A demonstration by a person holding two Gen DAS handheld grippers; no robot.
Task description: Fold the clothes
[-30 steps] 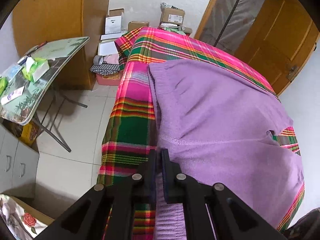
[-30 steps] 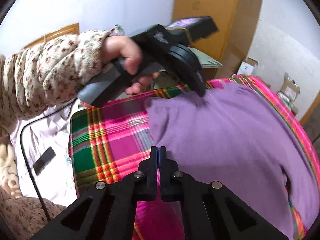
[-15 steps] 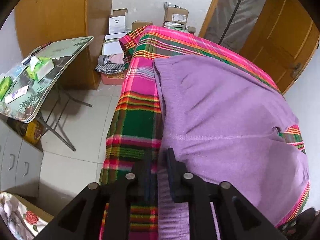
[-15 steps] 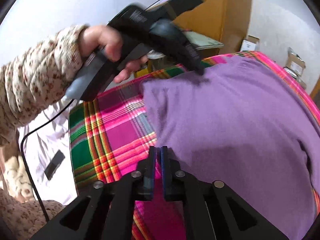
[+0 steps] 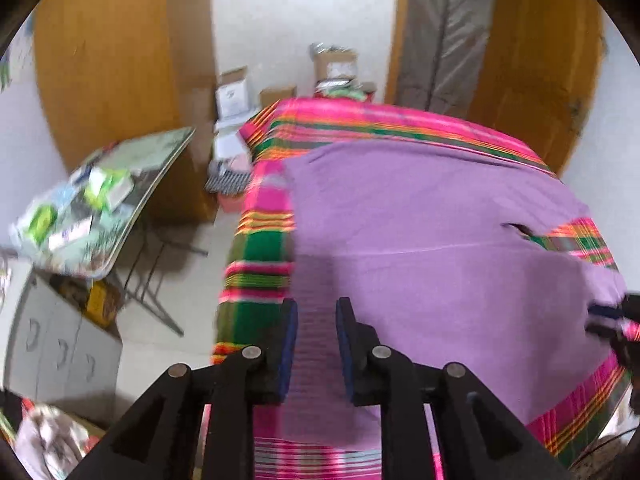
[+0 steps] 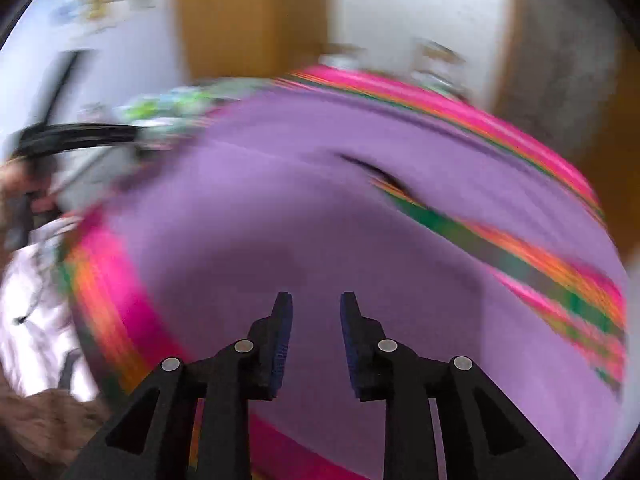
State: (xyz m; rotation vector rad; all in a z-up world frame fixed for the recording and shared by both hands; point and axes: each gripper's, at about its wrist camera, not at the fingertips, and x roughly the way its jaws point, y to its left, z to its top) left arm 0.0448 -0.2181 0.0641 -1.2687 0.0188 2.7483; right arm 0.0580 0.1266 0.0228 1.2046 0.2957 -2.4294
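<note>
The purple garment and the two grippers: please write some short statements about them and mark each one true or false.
1. The purple garment lies spread on a plaid blanket. True.
2. The left gripper is shut tight on the garment. False: its fingers stand apart; they have just been opening, and the cloth lies under the gap, not pinched.
3. The right gripper is open above the purple cloth. True; its fingers have just been opening, with nothing between them.
4. The garment is folded into a small square. False: it covers most of the blanket.
5. A folding table with small items stands beside the bed. True.
</note>
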